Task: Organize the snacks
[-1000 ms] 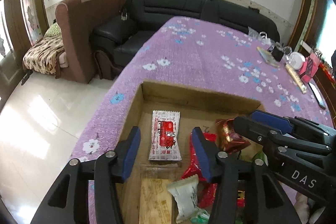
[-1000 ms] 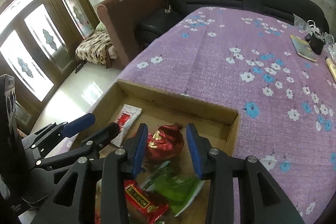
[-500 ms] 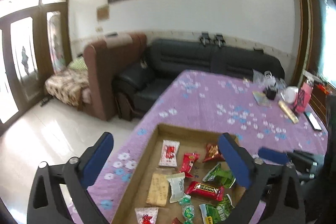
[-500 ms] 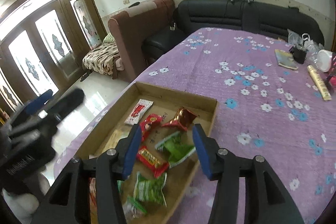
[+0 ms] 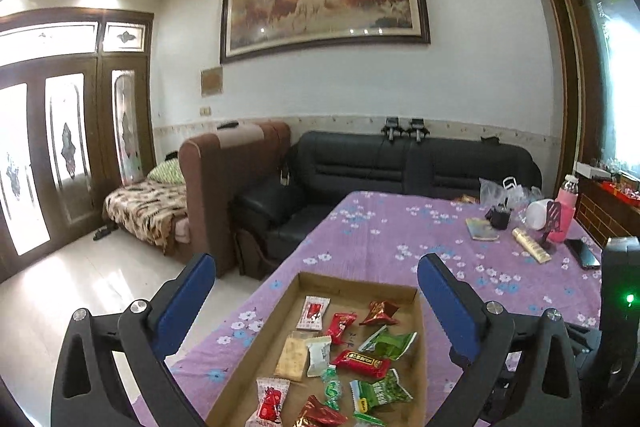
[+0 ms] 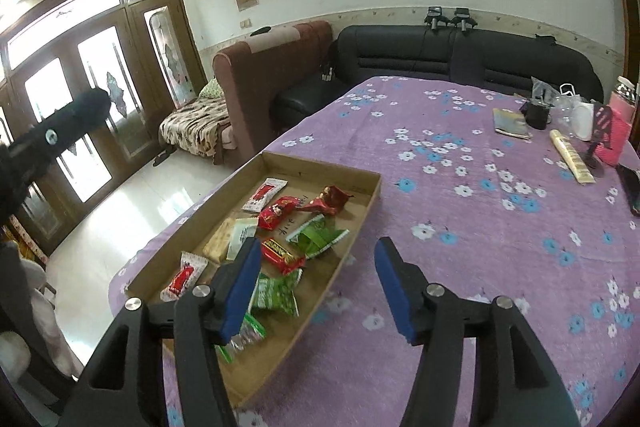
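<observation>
A shallow cardboard box (image 5: 360,279) lies on the purple flowered table, with several wrapped snacks loose inside. Among them are a red-and-white packet (image 5: 314,313), a dark red foil packet (image 5: 380,311), a green packet (image 5: 390,341) and a red bar (image 5: 362,361). My left gripper (image 5: 316,263) hangs above the box's near end, open wide and empty. My right gripper (image 6: 318,245) hovers over the box's (image 6: 320,169) right rim. Its jaws are opening, with nothing pressed between them. The foil packet (image 6: 330,201) and red bar (image 6: 282,255) lie below it.
At the table's far right stand a booklet (image 6: 510,123), a gold tube (image 6: 572,161), a white cup (image 6: 582,121), a pink bottle (image 6: 618,135) and a phone (image 6: 632,187). A black sofa (image 5: 400,167) and a brown sofa (image 5: 224,179) stand beyond the table. Tiled floor lies to the left.
Both grippers have drawn back and up from the box, so the whole box now shows. The left jaws opened wide. The right jaws widened away from the dark red foil packet, which lies in the box.
</observation>
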